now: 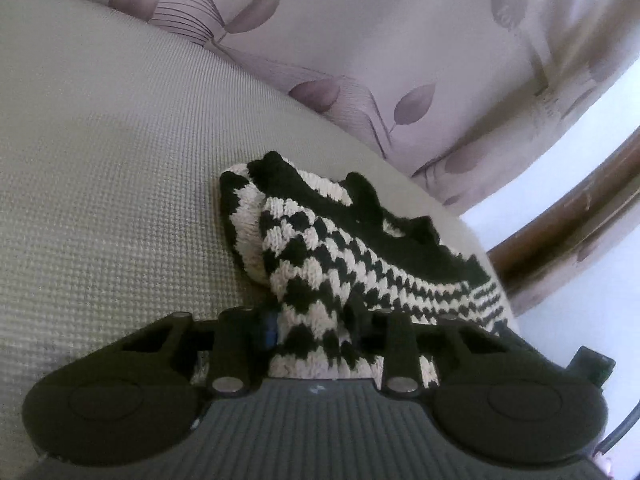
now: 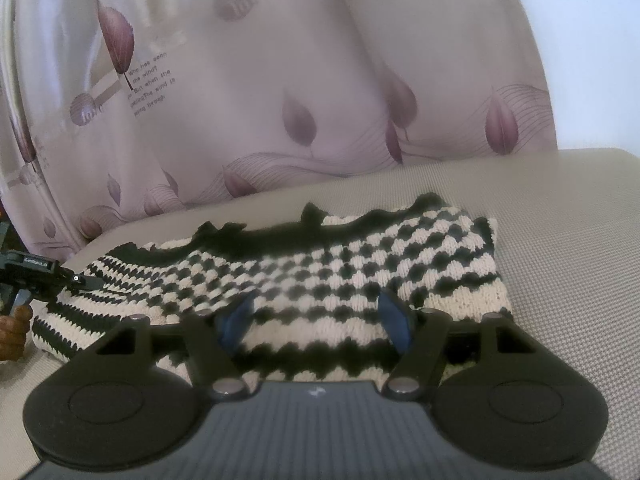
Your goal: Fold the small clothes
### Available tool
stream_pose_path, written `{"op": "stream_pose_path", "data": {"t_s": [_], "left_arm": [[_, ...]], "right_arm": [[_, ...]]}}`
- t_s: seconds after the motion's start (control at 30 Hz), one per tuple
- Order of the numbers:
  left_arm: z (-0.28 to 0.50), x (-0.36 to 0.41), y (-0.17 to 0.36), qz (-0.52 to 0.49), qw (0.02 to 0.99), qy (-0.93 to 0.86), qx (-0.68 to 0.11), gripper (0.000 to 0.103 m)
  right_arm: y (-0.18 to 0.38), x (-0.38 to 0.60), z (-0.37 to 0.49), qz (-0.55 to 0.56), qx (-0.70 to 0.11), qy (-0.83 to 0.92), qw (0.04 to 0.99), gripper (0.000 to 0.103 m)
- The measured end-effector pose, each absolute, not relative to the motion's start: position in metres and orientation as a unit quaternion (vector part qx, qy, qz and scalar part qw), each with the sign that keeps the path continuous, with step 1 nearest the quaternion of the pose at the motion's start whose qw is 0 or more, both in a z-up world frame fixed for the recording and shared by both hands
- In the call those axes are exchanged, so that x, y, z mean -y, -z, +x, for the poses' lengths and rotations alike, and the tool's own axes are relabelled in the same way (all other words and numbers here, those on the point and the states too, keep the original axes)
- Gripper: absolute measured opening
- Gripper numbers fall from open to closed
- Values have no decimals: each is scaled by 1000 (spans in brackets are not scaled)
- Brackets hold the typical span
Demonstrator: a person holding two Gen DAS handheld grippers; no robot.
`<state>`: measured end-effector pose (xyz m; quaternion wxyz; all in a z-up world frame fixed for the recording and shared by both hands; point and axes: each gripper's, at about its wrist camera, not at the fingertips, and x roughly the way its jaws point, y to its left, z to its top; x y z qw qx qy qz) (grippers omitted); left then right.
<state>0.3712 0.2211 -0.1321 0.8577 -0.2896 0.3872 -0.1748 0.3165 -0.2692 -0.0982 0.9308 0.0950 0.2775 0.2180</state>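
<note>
Left gripper (image 1: 316, 332) pinches the checkered knit garment (image 2: 320, 280) bunched on the grey surface (image 1: 100, 180); right gripper (image 2: 316, 320) spread above it.

Domestic room, indicated by: leaf-printed curtain (image 2: 280, 92) with verse lettering; beige woven-textured padded surface (image 1: 100, 168); curved wooden rail (image 1: 568, 216) seen beside it.

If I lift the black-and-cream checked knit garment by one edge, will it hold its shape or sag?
Probably sag: the black-and-cream checked knit garment already bunches in soft folds between the left gripper's fingers. The chunky stitches likely give the pads good grip, so slipping seems unlikely. It lies limp on the beige textured cushion, so pushing would likely wrinkle it rather than slide it whole.
</note>
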Motion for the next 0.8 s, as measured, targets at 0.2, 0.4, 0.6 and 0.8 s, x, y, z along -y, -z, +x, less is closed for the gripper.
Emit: {"op": "stream_pose_path", "data": {"t_s": [0.2, 0.4, 0.6, 0.8], "left_arm": [[360, -207, 129, -239, 890, 164, -353, 43], [353, -183, 122, -164, 919, 138, -332, 48], [353, -182, 123, -156, 923, 133, -327, 48], [349, -176, 123, -143, 928, 127, -320, 48]], "right_arm": [[98, 267, 317, 90, -280, -216, 931, 68], [99, 258, 318, 66, -288, -204, 933, 69], [101, 245, 321, 28, -301, -194, 933, 74], [102, 240, 323, 16, -303, -197, 932, 81]]}}
